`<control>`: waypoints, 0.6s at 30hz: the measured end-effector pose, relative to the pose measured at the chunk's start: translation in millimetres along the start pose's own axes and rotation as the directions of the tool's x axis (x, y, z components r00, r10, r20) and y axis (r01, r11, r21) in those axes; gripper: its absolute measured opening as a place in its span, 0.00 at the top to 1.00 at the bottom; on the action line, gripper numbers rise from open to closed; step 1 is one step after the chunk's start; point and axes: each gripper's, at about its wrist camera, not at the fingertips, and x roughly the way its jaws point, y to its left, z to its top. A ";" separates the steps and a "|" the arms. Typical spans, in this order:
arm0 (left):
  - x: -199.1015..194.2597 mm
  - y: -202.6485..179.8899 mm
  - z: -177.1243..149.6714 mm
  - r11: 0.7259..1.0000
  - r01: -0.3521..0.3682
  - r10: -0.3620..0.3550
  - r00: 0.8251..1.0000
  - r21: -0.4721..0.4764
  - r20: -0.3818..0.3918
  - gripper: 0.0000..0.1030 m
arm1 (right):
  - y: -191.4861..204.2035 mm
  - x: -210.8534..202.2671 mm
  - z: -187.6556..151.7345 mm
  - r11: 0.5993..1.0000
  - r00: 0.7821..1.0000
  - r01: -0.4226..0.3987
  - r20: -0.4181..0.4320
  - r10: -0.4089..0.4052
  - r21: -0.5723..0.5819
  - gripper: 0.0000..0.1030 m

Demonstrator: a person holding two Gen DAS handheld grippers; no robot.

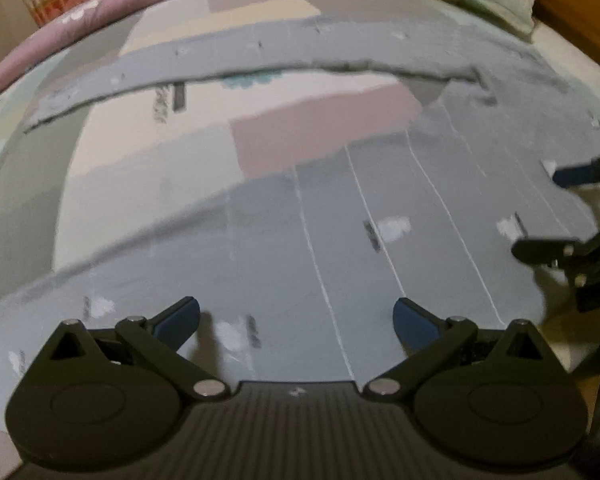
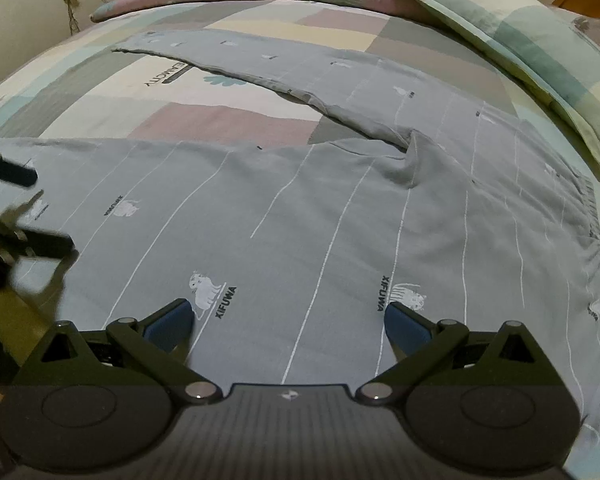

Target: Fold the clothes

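Pajama trousers [image 2: 340,216], one grey striped pair, lie spread flat on your patchwork bedsheet [image 2: 228,120], legs toward ten o'clock. Your left gripper [image 1: 296,320] hovers over them spread wide, gripping nothing; your right gripper [image 2: 288,320] too, equally wide. One pillow [image 2: 520,52] at two o'clock.

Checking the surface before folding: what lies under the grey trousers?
The grey trousers lie on a patchwork bedsheet, visible between the legs. Whatever sits directly beneath the fabric is covered.
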 end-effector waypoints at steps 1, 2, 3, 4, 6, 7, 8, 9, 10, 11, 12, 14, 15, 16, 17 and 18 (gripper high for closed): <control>-1.6 0.6 -4.0 1.000 0.006 -0.006 1.000 -0.014 0.007 0.01 | -0.3 -0.2 -1.0 1.000 1.000 -0.001 0.006 0.001 0.000 0.00; -2.7 2.8 -7.6 0.999 0.016 -0.016 1.000 -0.028 0.003 0.01 | -1.0 -0.5 -2.1 1.000 1.000 -0.003 0.013 0.003 0.000 0.00; -3.6 5.2 -11.1 0.999 0.025 -0.025 1.000 -0.042 -0.001 0.01 | -1.4 -0.9 -3.8 1.000 1.000 -0.004 0.023 0.004 0.000 0.00; -4.6 7.5 -14.8 0.998 0.031 -0.031 1.000 -0.053 -0.002 0.01 | -1.7 -1.3 -5.6 1.000 0.999 -0.006 0.035 0.006 0.000 0.00; -7.3 8.4 -20.8 0.999 0.027 -0.027 1.000 -0.041 0.004 0.01 | -2.3 -2.3 -8.6 1.000 0.999 -0.008 0.053 0.008 -0.002 0.00; -8.3 7.8 -21.9 0.999 0.025 -0.024 1.000 -0.030 0.007 0.01 | -2.6 -2.7 -9.5 1.000 0.998 -0.010 0.059 0.010 -0.002 0.00; -9.2 7.2 -22.6 1.000 0.022 -0.022 1.000 -0.022 0.008 0.01 | -3.0 -3.1 -10.3 1.000 0.998 -0.011 0.065 0.011 -0.002 0.00; -9.8 6.4 -21.6 1.000 0.018 -0.018 1.000 -0.020 0.008 0.01 | -3.5 -3.5 -10.7 1.000 0.998 -0.014 0.068 0.014 -0.003 0.00; -10.8 4.6 -19.8 1.000 0.013 -0.013 1.000 -0.016 0.012 0.01 | -4.1 -3.9 -11.0 1.000 0.997 -0.016 0.071 0.016 -0.005 0.00; -13.1 2.0 -17.2 1.000 0.014 -0.014 0.999 -0.007 0.031 0.01 | -4.7 -4.3 -11.3 1.000 0.997 -0.019 0.073 0.019 -0.006 0.00; -17.2 -1.8 -13.8 1.000 0.022 -0.022 0.998 0.007 0.066 0.01 | -5.3 -4.7 -11.5 1.000 0.997 -0.021 0.076 0.022 -0.008 0.00; -24.4 -12.4 -5.2 0.998 0.041 -0.046 0.991 0.043 0.127 0.01 | -6.7 -7.2 -12.0 1.000 0.997 -0.020 0.077 0.020 -0.004 0.00; -26.7 -18.9 -0.1 0.997 0.050 -0.059 0.987 0.062 0.151 0.01 | -7.4 -9.8 -12.1 1.000 0.997 -0.014 0.076 0.014 0.003 0.00; -26.6 -26.4 5.4 0.995 0.059 -0.072 0.983 0.080 0.166 0.01 | -9.3 -14.1 -14.2 1.000 0.996 -0.006 0.087 0.005 0.007 0.00; -25.7 -33.9 10.5 0.993 0.068 -0.084 0.981 0.096 0.176 0.01 | -11.4 -18.9 -16.9 1.000 0.995 0.003 0.100 -0.004 0.010 0.00; -22.3 -41.3 14.4 0.992 0.075 -0.092 0.980 0.104 0.174 0.01 | -17.0 -22.4 -21.0 1.000 0.994 0.019 0.104 -0.021 0.019 0.00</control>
